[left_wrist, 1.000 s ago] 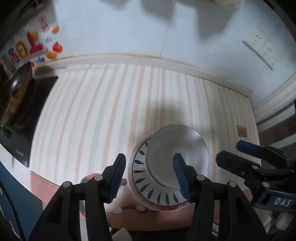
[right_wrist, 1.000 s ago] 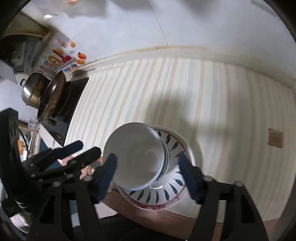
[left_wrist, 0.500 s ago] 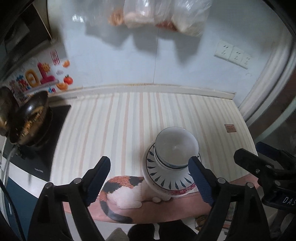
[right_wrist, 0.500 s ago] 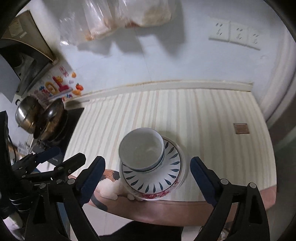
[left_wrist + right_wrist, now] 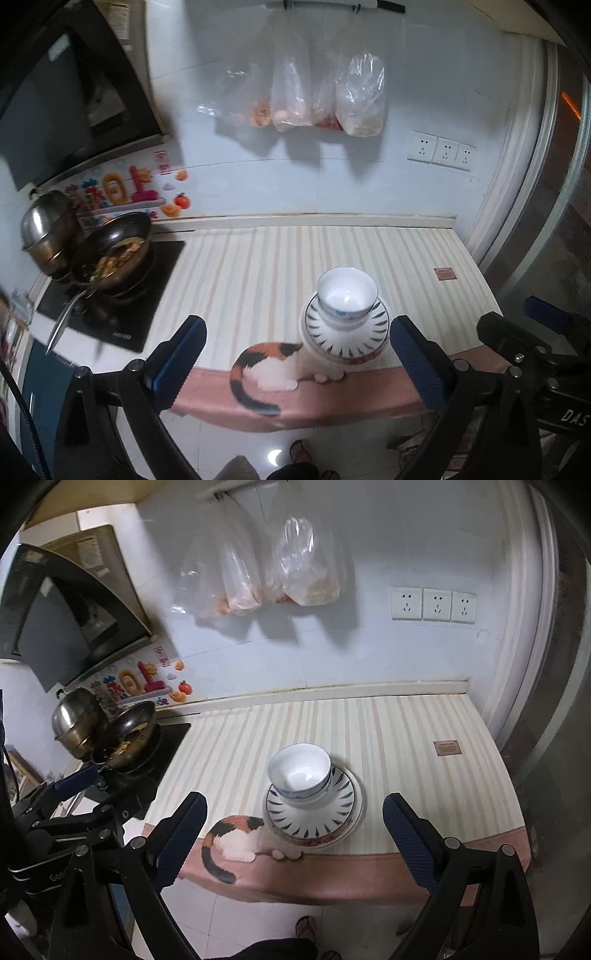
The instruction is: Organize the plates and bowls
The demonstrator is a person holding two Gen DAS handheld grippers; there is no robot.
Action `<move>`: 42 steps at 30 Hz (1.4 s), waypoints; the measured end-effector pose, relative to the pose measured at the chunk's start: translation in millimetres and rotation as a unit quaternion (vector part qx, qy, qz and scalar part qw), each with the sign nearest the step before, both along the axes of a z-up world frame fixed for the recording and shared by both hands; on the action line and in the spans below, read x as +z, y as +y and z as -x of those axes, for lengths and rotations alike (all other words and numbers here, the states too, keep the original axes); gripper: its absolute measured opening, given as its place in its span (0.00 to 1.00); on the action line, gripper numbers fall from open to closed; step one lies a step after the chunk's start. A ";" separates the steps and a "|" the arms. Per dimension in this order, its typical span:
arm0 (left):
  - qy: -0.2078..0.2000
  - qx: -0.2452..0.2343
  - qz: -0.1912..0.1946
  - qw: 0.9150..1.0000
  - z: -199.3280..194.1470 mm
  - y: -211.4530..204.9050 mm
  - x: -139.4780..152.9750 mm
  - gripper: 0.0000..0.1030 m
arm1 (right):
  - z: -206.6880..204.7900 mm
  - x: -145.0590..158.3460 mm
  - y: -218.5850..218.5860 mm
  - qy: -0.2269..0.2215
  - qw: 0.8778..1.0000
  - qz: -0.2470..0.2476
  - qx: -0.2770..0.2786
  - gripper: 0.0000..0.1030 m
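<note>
A white bowl [image 5: 347, 295] [image 5: 299, 771] with a blue rim stands upright on a stack of plates [image 5: 347, 341] [image 5: 314, 823]; the top plate has a ring of blue leaf marks, and a red-patterned rim shows beneath it. The stack sits near the front edge of the striped counter [image 5: 258, 266] [image 5: 406, 738]. My left gripper [image 5: 297, 323] hangs above and in front of the stack, its jaws opening wide with nothing between them. My right gripper [image 5: 293, 798] is likewise held back from the stack, open and empty. Neither gripper touches the dishes.
A wok [image 5: 114, 254] with food and a steel pot [image 5: 48, 225] sit on a black hob [image 5: 110, 314] at the left. Plastic bags [image 5: 314, 96] hang on the wall beside the sockets [image 5: 439, 151]. A cat-print cloth [image 5: 269, 365] drapes over the counter's front edge, with tiled floor below.
Both grippers drew back and up from the bowl and plates, which now look smaller and farther. Both pairs of jaws spread wider. The bowl stays on the plates.
</note>
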State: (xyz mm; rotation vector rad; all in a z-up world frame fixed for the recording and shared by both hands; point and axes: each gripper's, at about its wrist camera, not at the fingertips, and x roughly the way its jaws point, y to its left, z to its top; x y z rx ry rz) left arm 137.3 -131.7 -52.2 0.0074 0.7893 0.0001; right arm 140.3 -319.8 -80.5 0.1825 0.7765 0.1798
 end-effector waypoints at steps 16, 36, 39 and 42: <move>-0.023 0.029 0.014 0.999 107.9 6.8 27.5 0.99 | 130.0 38.1 0.3 -0.048 0.999 0.024 0.007 0.96; -0.030 0.017 0.012 0.999 146.9 40.2 32.6 0.99 | 177.6 49.6 19.9 -0.055 0.998 0.029 -0.015 0.96; -0.027 0.016 0.012 0.999 147.5 44.1 32.8 0.99 | 177.8 48.7 22.4 -0.052 0.998 0.028 -0.012 0.97; -0.027 0.017 0.012 0.999 147.2 46.9 32.5 0.99 | 178.5 48.2 24.0 -0.051 0.998 0.029 -0.011 0.97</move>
